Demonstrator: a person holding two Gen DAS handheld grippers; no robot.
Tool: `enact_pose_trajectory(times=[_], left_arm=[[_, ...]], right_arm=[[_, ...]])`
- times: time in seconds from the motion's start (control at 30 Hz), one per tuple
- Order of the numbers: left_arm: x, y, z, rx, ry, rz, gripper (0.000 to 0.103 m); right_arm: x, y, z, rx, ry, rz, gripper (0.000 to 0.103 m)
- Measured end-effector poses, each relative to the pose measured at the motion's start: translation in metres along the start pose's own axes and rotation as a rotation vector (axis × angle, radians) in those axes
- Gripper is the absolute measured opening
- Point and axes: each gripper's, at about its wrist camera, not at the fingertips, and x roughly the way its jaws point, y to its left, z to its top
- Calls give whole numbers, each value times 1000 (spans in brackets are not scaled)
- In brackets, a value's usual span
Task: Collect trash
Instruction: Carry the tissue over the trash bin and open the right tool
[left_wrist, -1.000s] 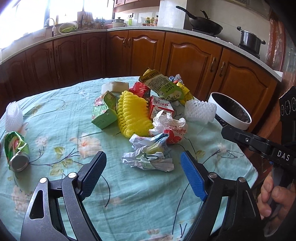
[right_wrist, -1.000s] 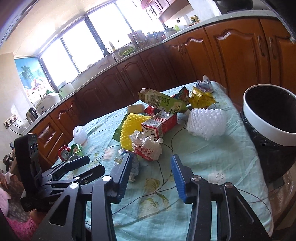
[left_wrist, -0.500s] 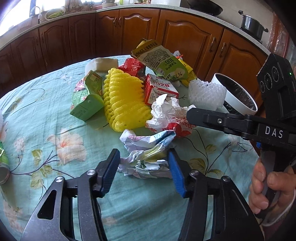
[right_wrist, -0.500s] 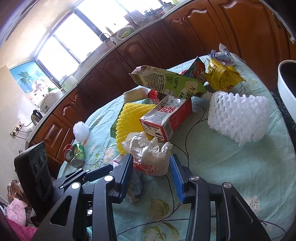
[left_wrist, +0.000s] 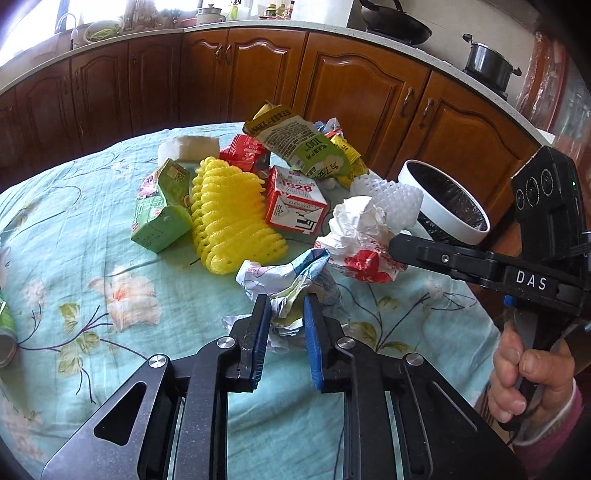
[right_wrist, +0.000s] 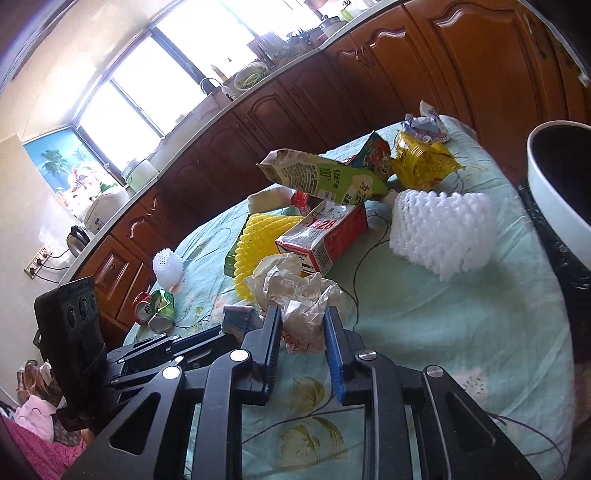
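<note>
Left wrist view: left hand-held gripper (left_wrist: 285, 314), jaws just closing, pinches crumpled wrapper (left_wrist: 284, 277); right hand-held gripper (right_wrist: 301, 325), likewise closing, clamps crumpled white bag (right_wrist: 295, 288); both beside yellow foam net (left_wrist: 232, 218) on tabletop (left_wrist: 74, 229).

Each camera sits just behind its own jaws, angled down and close over the table (left_wrist: 74, 229). Both views share the red milk carton (left_wrist: 295, 206) (right_wrist: 325, 236), ahead of both grippers, and the white bin (left_wrist: 443, 206) (right_wrist: 554, 206), front-right.
</note>
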Motion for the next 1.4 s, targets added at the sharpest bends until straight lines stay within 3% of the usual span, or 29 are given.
enact_pose_trajectory(times=[0.53, 1.07, 1.23, 1.4], left_arm=[[8, -78, 43, 126, -51, -102, 10], [36, -128, 68, 206, -51, -133, 6], [46, -148, 84, 234, -55, -159, 6], [62, -175, 109, 276, -59, -182, 6]], right_arm=[[-98, -53, 1, 72, -165, -150, 23], [-139, -89, 10, 116, -250, -217, 23], [-148, -108, 23, 126, -275, -269, 23], [-149, -126, 41, 102, -263, -377, 23]])
